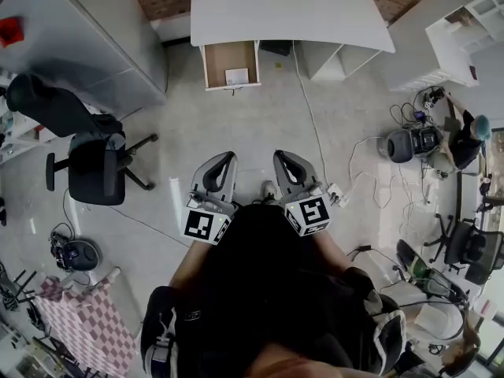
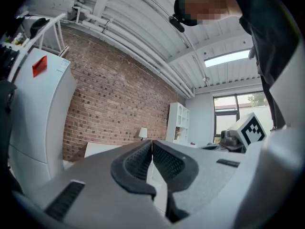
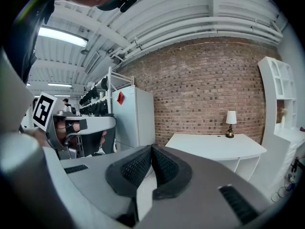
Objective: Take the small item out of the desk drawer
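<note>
A white desk (image 1: 283, 10) stands ahead by the brick wall, and the right gripper view shows this desk (image 3: 214, 146) too. Its wooden drawer (image 1: 230, 64) is pulled out at the left, with a small white item (image 1: 236, 76) lying in it. Both grippers are held close to my body, well short of the desk. My left gripper (image 1: 230, 156) is shut and empty, jaws touching. My right gripper (image 1: 280, 155) is likewise shut with nothing in it. In the gripper views the left gripper (image 2: 151, 142) and right gripper (image 3: 151, 148) point level across the room.
A black office chair (image 1: 93, 164) stands to my left. A white cable (image 1: 311, 116) runs over the floor from the desk to a power strip (image 1: 337, 194). A small lamp (image 3: 230, 122) sits on the desk. A white cabinet (image 1: 75, 38) is at left, white shelves (image 1: 472, 30) at right.
</note>
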Action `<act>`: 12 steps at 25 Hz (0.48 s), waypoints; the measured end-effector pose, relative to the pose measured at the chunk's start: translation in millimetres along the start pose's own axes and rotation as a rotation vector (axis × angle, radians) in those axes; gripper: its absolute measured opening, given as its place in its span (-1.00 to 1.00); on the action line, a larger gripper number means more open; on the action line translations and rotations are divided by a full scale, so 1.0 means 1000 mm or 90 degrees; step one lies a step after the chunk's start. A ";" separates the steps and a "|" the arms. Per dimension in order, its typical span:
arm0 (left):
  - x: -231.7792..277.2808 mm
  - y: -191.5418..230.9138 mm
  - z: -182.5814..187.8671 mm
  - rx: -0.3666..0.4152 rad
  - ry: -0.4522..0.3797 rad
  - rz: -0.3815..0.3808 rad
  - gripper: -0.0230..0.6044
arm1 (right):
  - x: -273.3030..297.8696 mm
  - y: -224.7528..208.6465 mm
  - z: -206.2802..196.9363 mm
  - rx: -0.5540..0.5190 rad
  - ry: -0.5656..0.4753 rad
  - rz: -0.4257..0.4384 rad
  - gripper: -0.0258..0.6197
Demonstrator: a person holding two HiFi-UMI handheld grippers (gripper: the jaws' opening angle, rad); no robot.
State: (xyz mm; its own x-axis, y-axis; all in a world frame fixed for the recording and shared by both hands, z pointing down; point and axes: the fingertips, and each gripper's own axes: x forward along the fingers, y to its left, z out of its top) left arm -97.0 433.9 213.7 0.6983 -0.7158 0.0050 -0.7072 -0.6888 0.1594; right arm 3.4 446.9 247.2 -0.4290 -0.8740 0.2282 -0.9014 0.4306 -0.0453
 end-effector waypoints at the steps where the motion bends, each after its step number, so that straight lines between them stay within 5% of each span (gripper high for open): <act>1: -0.002 0.004 -0.001 -0.002 0.000 0.000 -0.89 | 0.003 0.002 0.000 0.001 0.002 -0.001 -0.84; 12: -0.017 0.068 -0.026 -0.033 0.038 0.001 -0.89 | 0.049 0.014 -0.010 0.029 0.021 -0.049 -0.84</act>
State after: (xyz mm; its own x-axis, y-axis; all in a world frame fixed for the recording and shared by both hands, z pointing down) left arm -154.5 402.5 249.8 0.7039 -0.7074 0.0646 -0.7025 -0.6799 0.2104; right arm -29.2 412.6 267.7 -0.3573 -0.8955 0.2653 -0.9335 0.3516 -0.0704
